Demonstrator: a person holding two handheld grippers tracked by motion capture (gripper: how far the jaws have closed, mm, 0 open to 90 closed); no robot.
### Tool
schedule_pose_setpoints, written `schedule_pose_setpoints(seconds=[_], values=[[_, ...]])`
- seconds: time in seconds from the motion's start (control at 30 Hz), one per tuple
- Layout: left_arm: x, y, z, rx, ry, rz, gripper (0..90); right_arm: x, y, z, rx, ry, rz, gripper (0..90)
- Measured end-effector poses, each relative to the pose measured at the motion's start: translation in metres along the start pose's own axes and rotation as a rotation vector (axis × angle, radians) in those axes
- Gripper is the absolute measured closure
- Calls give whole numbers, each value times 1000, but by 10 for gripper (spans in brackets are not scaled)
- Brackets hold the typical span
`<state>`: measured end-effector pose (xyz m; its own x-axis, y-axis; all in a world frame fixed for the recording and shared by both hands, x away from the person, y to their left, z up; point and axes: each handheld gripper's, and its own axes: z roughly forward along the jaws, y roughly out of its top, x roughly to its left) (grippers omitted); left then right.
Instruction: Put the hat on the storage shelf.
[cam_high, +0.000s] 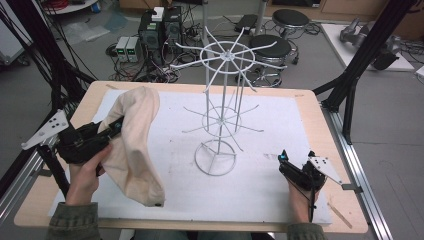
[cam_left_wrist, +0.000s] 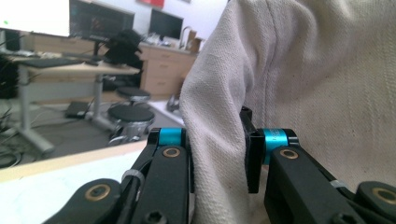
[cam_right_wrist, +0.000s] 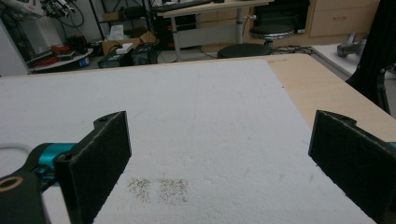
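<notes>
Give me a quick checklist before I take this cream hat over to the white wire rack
1. Grip: left hand-held gripper shut on the cream hat, fabric pinched between the pads: ok.
2. Hat off the table: most hangs free; whether its lower edge touches the white mat, cannot tell.
3. Wire rack upright, arms bare: ok.
4. Path from hat to rack free of things: ok.
5. Right hand-held gripper open, holding nothing, resting on the mat away from the rack: ok.
</notes>
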<state>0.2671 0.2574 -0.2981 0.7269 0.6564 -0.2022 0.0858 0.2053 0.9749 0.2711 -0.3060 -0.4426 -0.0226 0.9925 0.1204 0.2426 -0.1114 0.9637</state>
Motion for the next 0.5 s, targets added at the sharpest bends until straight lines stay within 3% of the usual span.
schedule_pose_setpoints(seconds=[0.1,0.3,0.5], values=[[-1,8,-1,-32,-32,-19,779,0,0,0,-4,1,-6,46],[-2,29,-1,-72,-105,-18,779,1,0,0,0,4,1,47],[-8,46,2,-98,-142,-17,779,2,1,2,2,9,4,46]])
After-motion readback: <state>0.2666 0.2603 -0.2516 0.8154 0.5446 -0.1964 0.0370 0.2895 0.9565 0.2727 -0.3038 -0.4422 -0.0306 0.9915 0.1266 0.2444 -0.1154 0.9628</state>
